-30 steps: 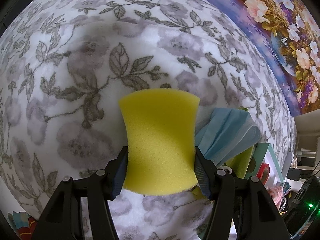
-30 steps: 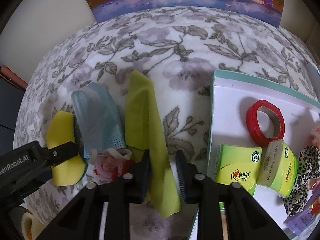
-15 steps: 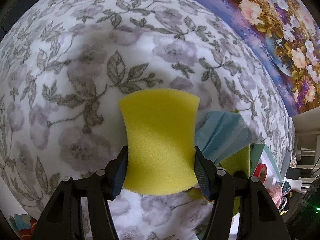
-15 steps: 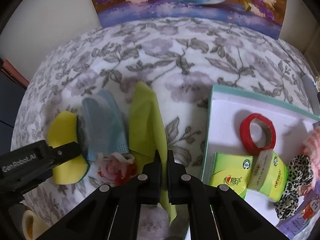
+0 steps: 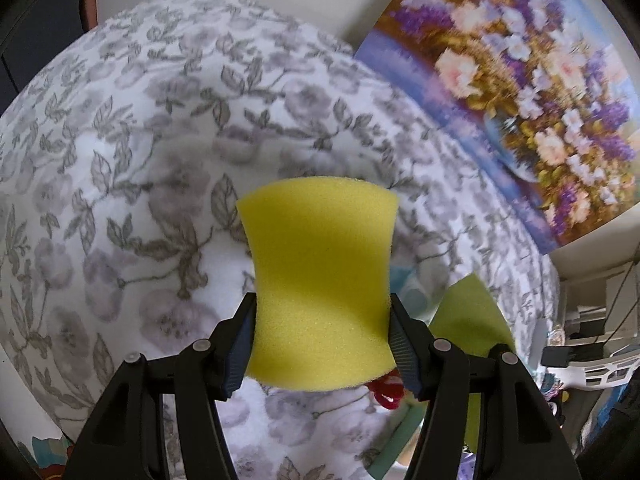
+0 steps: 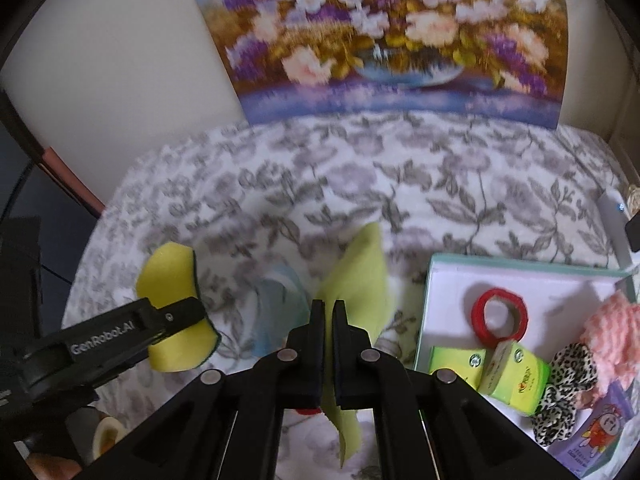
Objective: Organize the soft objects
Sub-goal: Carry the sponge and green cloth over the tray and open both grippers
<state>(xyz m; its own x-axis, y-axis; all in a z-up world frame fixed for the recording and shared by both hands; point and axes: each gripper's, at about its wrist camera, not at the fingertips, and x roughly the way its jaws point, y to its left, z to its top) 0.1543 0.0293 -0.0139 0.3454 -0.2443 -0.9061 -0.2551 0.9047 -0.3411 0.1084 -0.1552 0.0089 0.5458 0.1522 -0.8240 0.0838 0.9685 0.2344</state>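
Yellow waisted foam sponge (image 5: pixel 320 284), pinched at its sides by left tongs (image 5: pixel 322 344); lime-green cloth (image 6: pixel 356 284) clamped in closed right tongs (image 6: pixel 328 344).

Both my wrist views are evenly lit by soft indoor light, with no glare. The flower painting (image 6: pixel 376 36) and the floral cloth (image 5: pixel 168 128) are smeared with motion blur, while my black fingers stay sharp. I see a soft shadow crossing the yellow sponge (image 5: pixel 320 280), and the fisheye bends everything into dark corners.
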